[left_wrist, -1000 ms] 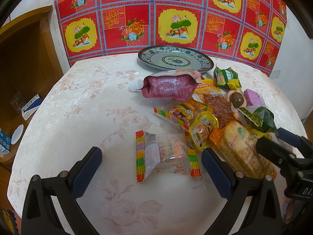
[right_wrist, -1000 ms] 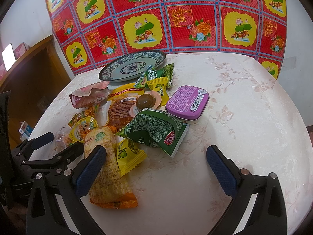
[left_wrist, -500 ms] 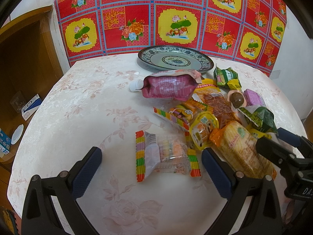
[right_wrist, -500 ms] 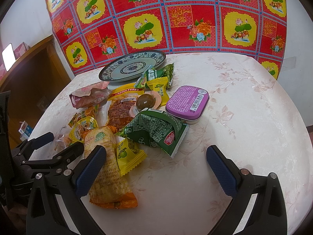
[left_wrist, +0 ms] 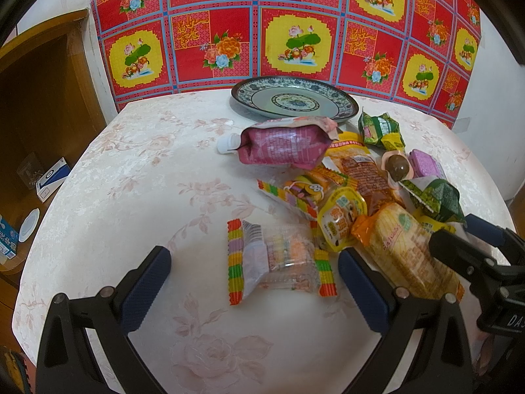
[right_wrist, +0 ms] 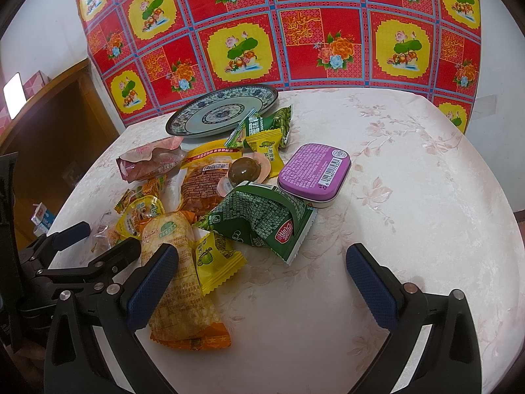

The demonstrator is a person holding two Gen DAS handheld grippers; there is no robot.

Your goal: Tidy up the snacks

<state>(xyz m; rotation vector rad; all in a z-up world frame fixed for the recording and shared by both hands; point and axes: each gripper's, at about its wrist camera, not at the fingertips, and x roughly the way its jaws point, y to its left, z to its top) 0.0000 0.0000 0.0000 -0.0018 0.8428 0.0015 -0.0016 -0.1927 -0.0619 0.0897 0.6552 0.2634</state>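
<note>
The left gripper [left_wrist: 254,277] is hovering low over the table [left_wrist: 137,177] with its fingers spread wide apart, gripping nothing; a clear candy packet [left_wrist: 279,259] with rainbow-striped ends is lying flat on the cloth between the two blue pads, touching neither. The right gripper [right_wrist: 262,274] is likewise standing apart and empty, its left pad sitting over a long orange-ended cracker packet [right_wrist: 178,272] and a small yellow candy [right_wrist: 215,259] lying just beside it. The snacks are lying in a loose heap across the middle of the table: a green foil packet [right_wrist: 265,218] is resting near the front of the heap, a purple tin [right_wrist: 315,172] is sitting just behind it on the right, and a brown egg in a pink wrapper [right_wrist: 244,170] is lying beside a flat packet of reddish-brown snack [right_wrist: 203,184]. A pink spouted pouch [left_wrist: 282,146] is lying on its side at the far left of the heap, spout pointing left. A yellow jelly cup [left_wrist: 341,216] is resting against the cracker packet. A blue-patterned plate [left_wrist: 249,93] is sitting empty at the far edge of the table, a green packet [right_wrist: 265,124] touching its rim. A red and yellow flowered cloth [right_wrist: 295,32] is hanging behind the table
</note>
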